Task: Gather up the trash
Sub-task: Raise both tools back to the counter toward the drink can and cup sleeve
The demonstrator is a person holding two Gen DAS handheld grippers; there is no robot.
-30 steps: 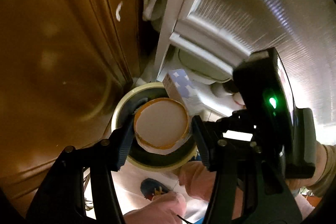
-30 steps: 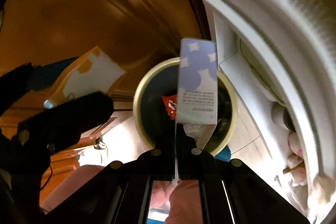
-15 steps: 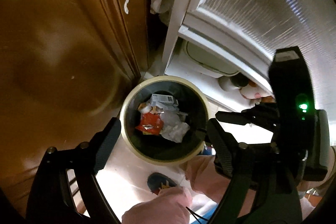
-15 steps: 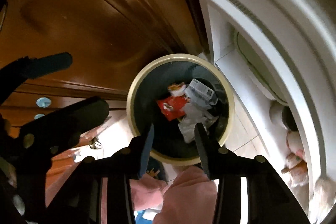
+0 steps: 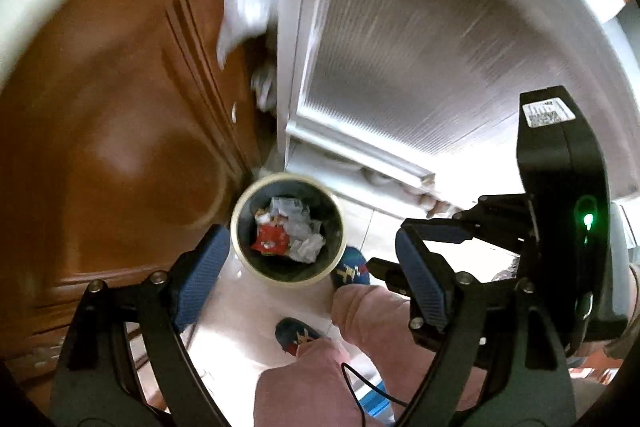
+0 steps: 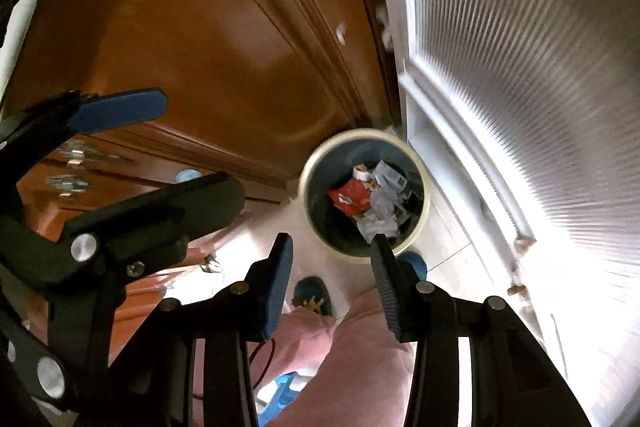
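A round bin with a cream rim (image 5: 240, 223) (image 6: 425, 215) stands on the floor far below both grippers. Inside lie a red wrapper (image 5: 272, 237) (image 6: 349, 197) and crumpled white wrappers (image 5: 306, 231) (image 6: 380, 217). My left gripper (image 5: 312, 267) hangs high above the bin, its jaws wide open with nothing between the blue pads. The right wrist view shows that left gripper (image 6: 200, 147) at the left, also open. My right gripper (image 6: 330, 267) is about half open and empty, above the bin's near rim.
A brown wooden cabinet door (image 5: 120, 107) fills the left. A white door with ribbed glass (image 5: 420, 47) stands on the right, and the bin sits in the corner between them. The person's pink trouser legs (image 5: 312, 379) and blue slippers (image 5: 298, 337) are on the pale floor below.
The left gripper let go of a round white cup and the right of a blue-and-white carton over the bin. Both grippers then opened and rose, so the bin looks smaller.
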